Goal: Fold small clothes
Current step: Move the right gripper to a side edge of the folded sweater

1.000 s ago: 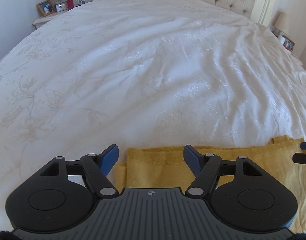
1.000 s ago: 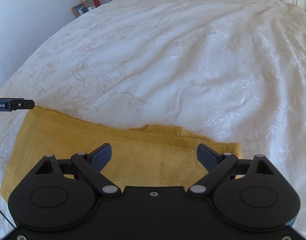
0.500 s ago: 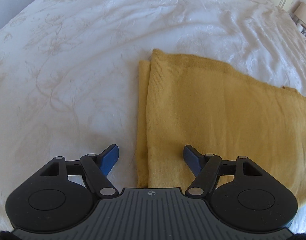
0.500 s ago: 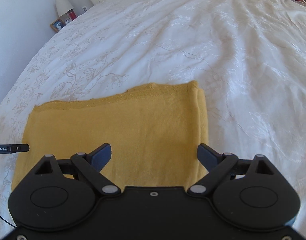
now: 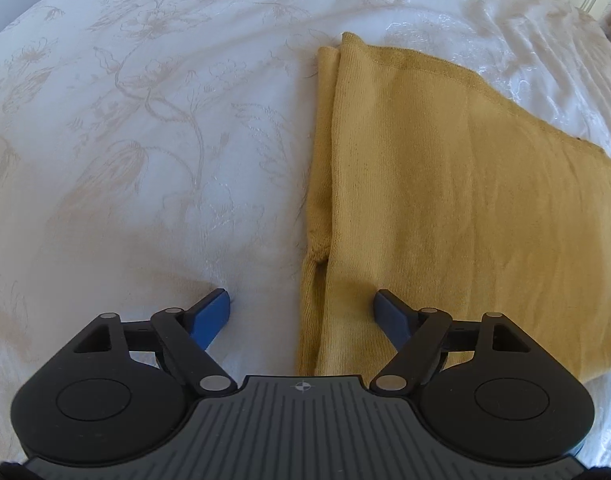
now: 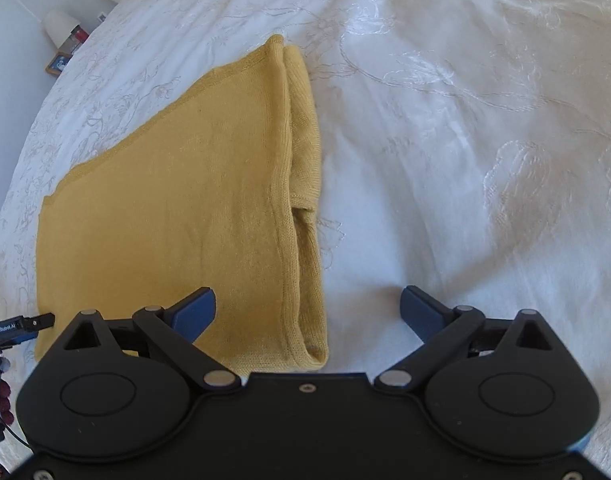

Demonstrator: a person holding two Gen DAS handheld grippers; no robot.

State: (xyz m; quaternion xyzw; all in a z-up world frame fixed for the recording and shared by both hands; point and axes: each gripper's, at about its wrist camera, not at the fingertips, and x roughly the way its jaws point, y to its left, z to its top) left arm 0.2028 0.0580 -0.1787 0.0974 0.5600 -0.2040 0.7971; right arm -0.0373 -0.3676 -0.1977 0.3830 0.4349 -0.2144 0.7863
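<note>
Left hand-held gripper (image 5: 301, 312), blue fingers (image 5: 211, 316) wide and opening, straddles the near left edge of the mustard garment (image 5: 445, 200) without pressing it. Right hand-held gripper (image 6: 307, 312), jaws wide and opening, straddles its near right edge likewise. Garment lies folded flat on the white embroidered bed (image 6: 485, 140).

Both grippers point steeply downward. The left gripper (image 5: 301, 312) has its jaws opening, pads pressing nothing. The right gripper (image 6: 307, 310) likewise spreads its jaws wide.
</note>
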